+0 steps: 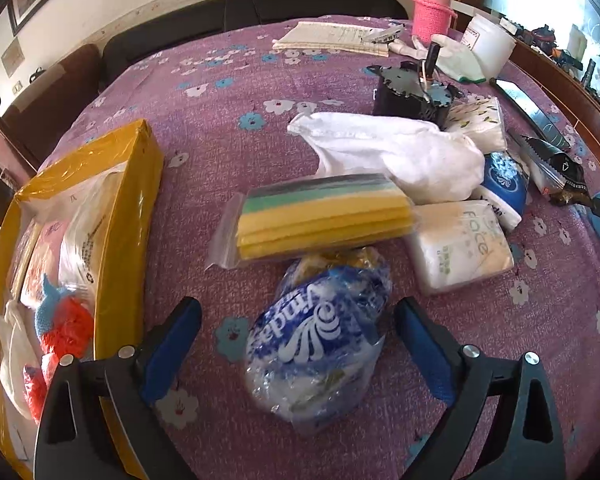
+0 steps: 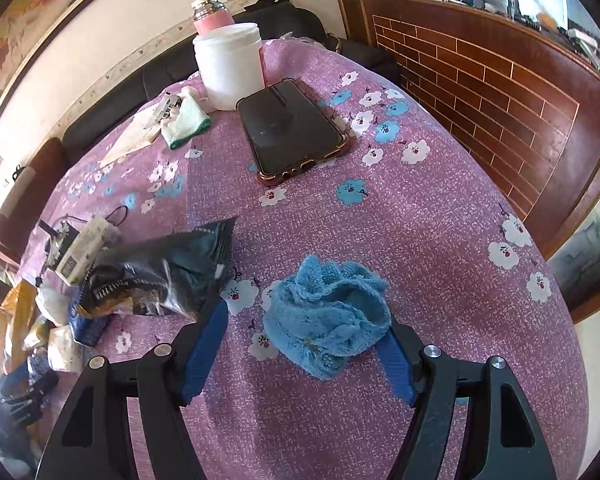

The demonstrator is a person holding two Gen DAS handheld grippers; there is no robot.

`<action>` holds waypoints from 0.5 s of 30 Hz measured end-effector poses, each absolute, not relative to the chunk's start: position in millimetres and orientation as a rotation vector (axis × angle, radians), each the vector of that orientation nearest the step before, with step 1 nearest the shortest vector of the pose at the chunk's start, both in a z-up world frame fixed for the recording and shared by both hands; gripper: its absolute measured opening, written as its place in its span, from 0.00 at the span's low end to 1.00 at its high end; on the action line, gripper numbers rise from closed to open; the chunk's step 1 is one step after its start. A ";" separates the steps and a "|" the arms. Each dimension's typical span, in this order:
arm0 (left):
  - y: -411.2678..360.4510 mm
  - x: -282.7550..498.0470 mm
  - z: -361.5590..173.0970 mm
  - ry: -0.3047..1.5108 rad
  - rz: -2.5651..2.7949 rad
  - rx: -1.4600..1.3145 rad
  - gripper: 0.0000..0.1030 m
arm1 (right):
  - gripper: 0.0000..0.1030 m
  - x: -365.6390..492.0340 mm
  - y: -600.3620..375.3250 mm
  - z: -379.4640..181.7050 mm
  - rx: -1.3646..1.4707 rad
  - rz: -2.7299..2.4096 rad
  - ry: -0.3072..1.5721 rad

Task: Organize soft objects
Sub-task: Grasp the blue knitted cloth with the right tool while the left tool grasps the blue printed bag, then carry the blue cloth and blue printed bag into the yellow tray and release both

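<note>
Left wrist view, tissue pack [image 1: 320, 344] lengthwise between spread fingers [image 1: 172, 352].

1 yellow box [image 1: 132, 216], 1 sponge pack [image 1: 324, 216], 3 tissue packs [image 1: 460, 248], 1 blue towel [image 2: 328, 316], 1 phone [image 2: 292, 128].

Colours and patterns across the bench

The bench cloth [image 1: 228, 128] is mauve, speckled, with white and blue flowers. The box [image 1: 136, 208] at left is yellow; the sponge pack [image 1: 324, 212] shows yellow, green and grey stripes. The near tissue bag [image 1: 320, 332] is blue with white lettering. The towel [image 2: 328, 316] is sky blue, the phone [image 2: 290, 128] black with a coppery rim, the flask sleeve [image 1: 432, 16] pink knit. Both tongs have blue pads [image 1: 172, 344] on black.
</note>
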State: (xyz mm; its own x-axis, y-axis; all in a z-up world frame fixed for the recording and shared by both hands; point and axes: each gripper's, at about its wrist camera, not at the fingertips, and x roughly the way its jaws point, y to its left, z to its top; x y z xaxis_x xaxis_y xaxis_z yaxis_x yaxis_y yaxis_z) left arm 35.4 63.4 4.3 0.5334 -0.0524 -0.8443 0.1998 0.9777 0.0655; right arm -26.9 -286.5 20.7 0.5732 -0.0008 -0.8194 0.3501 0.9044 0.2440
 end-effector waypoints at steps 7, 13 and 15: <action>66.4 21.9 12.9 0.987 -0.204 0.123 0.50 | 0.43 -38.3 -286.6 24.7 0.335 -0.247 0.938; 71.7 0.0 28.4 0.955 -0.252 0.052 0.50 | 0.43 -58.7 -287.0 38.6 0.366 -0.222 0.895; 75.9 -8.3 36.9 0.947 -0.274 0.005 0.50 | 0.43 -66.0 -282.9 46.6 0.362 -0.206 0.879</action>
State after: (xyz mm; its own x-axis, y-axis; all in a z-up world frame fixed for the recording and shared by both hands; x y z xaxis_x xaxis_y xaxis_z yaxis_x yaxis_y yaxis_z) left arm -8.3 75.9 36.9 0.5524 -0.2301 -0.8012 0.2341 0.9653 -0.1159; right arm -66.0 -282.9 46.6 0.6238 -0.0278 -0.7811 0.3216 0.9200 0.2241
